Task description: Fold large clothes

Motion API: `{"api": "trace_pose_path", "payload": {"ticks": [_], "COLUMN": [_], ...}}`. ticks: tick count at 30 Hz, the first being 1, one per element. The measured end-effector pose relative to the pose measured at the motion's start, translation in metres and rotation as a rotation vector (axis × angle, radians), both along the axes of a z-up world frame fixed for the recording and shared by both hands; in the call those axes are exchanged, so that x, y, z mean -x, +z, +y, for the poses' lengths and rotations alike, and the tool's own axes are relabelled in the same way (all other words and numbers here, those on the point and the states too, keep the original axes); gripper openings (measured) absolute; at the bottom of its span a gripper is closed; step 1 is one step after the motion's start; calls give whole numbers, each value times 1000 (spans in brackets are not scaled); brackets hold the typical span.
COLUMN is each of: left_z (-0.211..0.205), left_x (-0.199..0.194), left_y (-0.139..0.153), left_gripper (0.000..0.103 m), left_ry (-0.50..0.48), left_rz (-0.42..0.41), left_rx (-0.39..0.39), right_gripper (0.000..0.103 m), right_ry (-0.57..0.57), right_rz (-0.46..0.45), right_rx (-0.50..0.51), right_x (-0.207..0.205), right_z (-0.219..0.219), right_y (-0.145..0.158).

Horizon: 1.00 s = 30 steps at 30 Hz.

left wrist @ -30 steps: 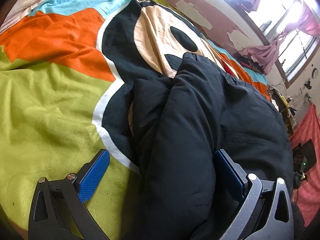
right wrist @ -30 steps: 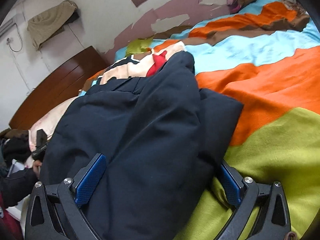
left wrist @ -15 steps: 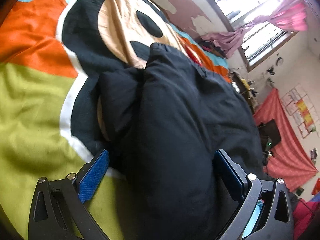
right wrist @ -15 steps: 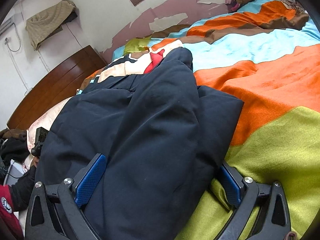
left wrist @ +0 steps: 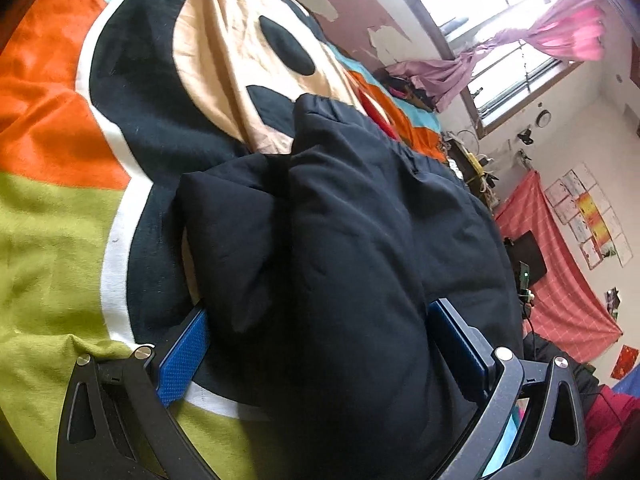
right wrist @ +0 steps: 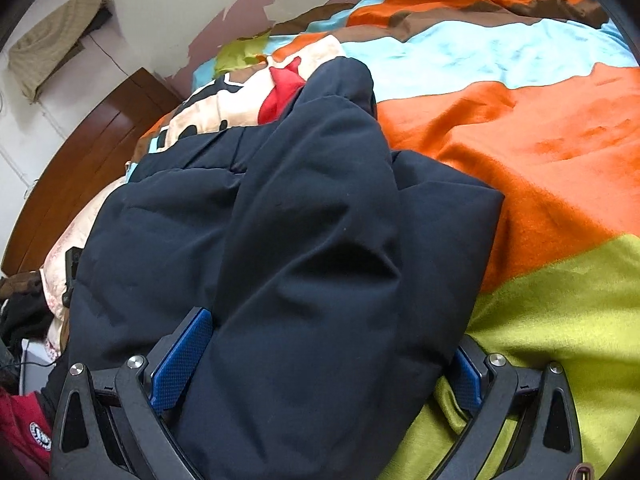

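Left gripper [left wrist: 316,356]: jaws wide, a thick padded fold of the dark jacket [left wrist: 344,240] bulging between the blue pads; whether they bite cannot be told.
Right gripper [right wrist: 320,356]: same, wide around a fold of the jacket [right wrist: 304,240].
Jacket: lies bunched on the bright blanket [left wrist: 52,240] on the bed.
Handling: likely soft, puffy, springy, fairly light; smooth shell may slip.
Hold: best at seams or hem.
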<state>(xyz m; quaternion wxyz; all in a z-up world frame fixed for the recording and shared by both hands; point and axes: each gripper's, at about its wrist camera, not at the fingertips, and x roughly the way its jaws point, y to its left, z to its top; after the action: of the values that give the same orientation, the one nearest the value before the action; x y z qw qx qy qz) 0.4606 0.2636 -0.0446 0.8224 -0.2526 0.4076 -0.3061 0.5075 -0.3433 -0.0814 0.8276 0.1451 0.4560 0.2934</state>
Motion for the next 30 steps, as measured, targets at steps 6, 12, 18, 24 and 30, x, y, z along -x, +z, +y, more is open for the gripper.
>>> {"api": "trace_pose_path", "payload": {"ticks": [6, 12, 18, 24, 30], "left_z": [-1, -20, -44, -58, -70], "left_x": [10, 40, 62, 60, 79], "left_y": [3, 21, 34, 68, 117], "left_gripper": [89, 46, 25, 13, 12], "left_ry": [23, 112, 246, 275, 285], "left_rz": [-19, -113, -66, 45, 24], "left_rx": [5, -111, -207, -296, -379], "right_gripper": [103, 62, 33, 21, 17], "right_ry": [-20, -10, -18, -53, -70], "right_rz": [-5, -80, -175, -162, -128], "right_rx": [120, 222, 280, 238, 121], "right_x": [7, 27, 48, 50, 61], "right_z": [17, 36, 50, 51, 53], "right_y": [9, 32, 47, 67, 107]}}
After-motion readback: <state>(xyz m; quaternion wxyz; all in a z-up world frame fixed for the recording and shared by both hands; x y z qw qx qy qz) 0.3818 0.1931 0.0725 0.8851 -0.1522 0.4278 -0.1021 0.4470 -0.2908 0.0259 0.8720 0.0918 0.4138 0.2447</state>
